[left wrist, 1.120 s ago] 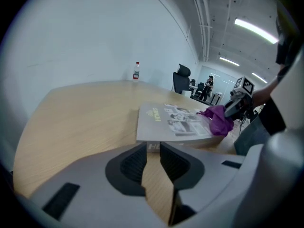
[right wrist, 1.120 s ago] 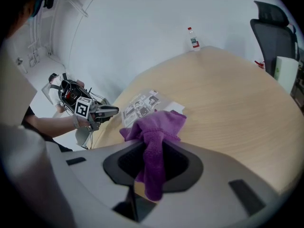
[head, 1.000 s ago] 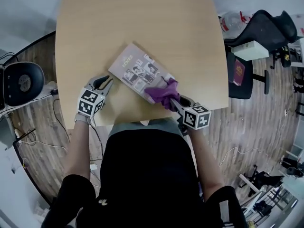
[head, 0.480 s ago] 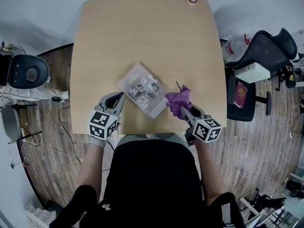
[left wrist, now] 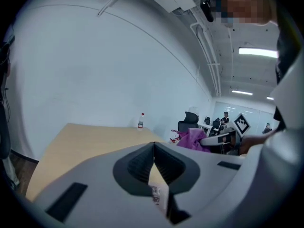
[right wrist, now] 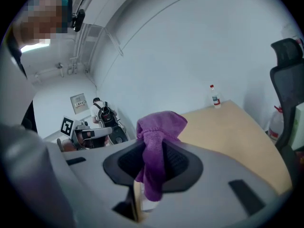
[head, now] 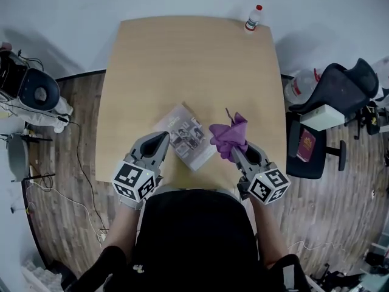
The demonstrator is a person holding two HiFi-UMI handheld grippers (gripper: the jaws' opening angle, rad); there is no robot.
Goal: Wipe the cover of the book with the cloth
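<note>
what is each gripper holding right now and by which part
The right gripper holds the purple cloth, pinched at its bunched middle, one end standing above the jaws. The left gripper holds nothing: its jaws have just been closing and meet empty.

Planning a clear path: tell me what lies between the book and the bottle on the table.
Nothing: in the head view, only bare table stretches from the book to the bottle at the far edge.
</note>
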